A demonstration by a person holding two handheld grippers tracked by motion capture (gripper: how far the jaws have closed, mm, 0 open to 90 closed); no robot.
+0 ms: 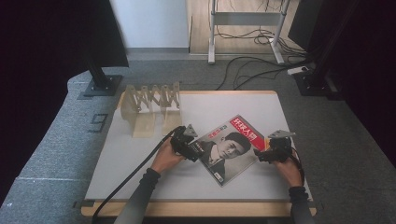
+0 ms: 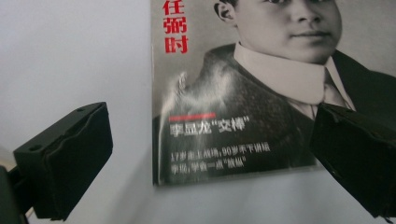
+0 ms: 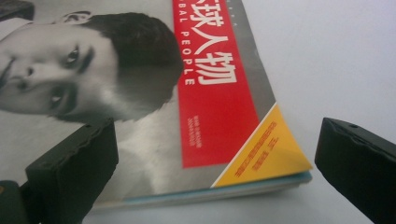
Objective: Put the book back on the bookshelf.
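Observation:
A magazine (image 1: 231,147) with a black-and-white portrait and a red title band lies flat and turned on the grey table mat (image 1: 140,163). My left gripper (image 1: 197,151) is at its left edge, open. In the left gripper view the cover's lower corner (image 2: 196,140) lies between the two spread jaws of the left gripper (image 2: 210,163), and nothing is held. My right gripper (image 1: 262,156) is at the magazine's right corner, also open. In the right gripper view the yellow corner (image 3: 266,154) of the magazine (image 3: 140,93) sits between the jaws of the right gripper (image 3: 215,172), untouched.
A folding wooden rack (image 1: 149,102) stands at the back left of the table. Black stand bases (image 1: 100,86) and loose cables (image 1: 252,65) sit on the carpet beyond the table. Bare mat lies in front of the magazine.

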